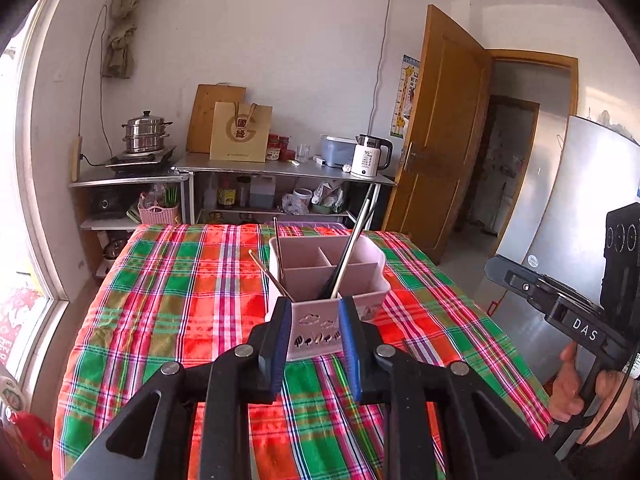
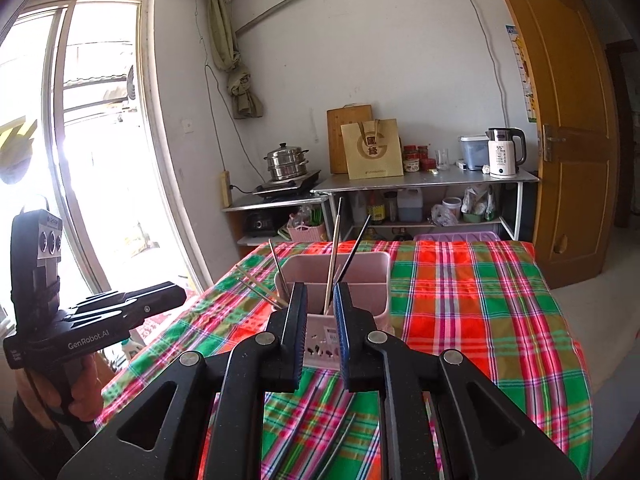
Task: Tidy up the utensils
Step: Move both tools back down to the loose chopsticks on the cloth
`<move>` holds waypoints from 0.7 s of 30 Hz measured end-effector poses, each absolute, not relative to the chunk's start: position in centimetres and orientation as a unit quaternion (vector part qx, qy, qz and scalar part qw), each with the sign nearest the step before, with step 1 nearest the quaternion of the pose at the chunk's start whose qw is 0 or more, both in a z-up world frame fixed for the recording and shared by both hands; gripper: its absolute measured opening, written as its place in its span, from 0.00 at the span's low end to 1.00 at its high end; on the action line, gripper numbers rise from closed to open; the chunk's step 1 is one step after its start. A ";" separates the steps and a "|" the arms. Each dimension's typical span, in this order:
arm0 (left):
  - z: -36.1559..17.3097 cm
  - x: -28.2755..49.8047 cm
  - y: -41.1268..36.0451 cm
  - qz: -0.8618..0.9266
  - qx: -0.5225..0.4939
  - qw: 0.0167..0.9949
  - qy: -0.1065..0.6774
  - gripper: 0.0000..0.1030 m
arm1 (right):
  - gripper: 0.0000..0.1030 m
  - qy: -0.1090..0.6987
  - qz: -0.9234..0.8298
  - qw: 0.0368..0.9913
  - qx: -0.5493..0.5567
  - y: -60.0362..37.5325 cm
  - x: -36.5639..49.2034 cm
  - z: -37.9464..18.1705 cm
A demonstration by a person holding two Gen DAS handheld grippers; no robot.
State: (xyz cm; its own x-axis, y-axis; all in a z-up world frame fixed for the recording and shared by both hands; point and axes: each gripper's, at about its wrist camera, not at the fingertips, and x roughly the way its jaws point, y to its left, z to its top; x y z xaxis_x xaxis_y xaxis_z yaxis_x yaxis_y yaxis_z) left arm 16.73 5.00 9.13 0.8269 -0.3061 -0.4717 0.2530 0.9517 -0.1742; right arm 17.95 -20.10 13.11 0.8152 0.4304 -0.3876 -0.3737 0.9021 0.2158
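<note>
**A:** Nearest us, the left gripper hangs above the plaid tablecloth with its blue-padded fingers spread and nothing between them; the pink utensil caddy shows through the gap, standing on the cloth beyond the fingertips.

**B:** And the right gripper?

**A:** Also parted and empty-handed, its fingers framing the caddy's near end. On the cloth under it lie loose chopsticks, not yet sorted.

**B:** What is already in the caddy?

**A:** It has three compartments. Dark and metal chopsticks lean up and to the right out of the near compartment. A thin stick stands at the left wall, and pale ones slant out over the left rim. Which compartment those sit in, I cannot tell.

**B:** And the hands?

**A:** From the left camera, the person's right hand grips the other device's handle, off the table's right edge. From the right camera, the left hand does the same at the window side.

**B:** Farther back?

**A:** A metal counter along the wall carries a steamer pot, a paper bag and a white kettle; a wooden door stands open at right.
</note>
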 end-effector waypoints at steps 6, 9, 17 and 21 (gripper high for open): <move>7.1 13.3 4.3 -0.149 -0.051 0.952 0.262 0.23 | 0.13 0.227 0.206 0.949 0.066 -21.0 15.3 11.8; 6.1 12.4 4.0 -0.152 -0.055 0.949 0.272 0.23 | 0.13 0.235 0.204 0.948 0.070 -21.5 14.5 11.0; 3.9 12.0 3.4 -0.155 -0.060 0.939 0.301 0.23 | 0.13 0.254 0.193 0.945 0.077 -22.3 14.0 9.5; 3.0 12.6 3.0 -0.157 -0.060 0.934 0.316 0.23 | 0.13 0.265 0.191 0.942 0.080 -22.3 14.4 8.8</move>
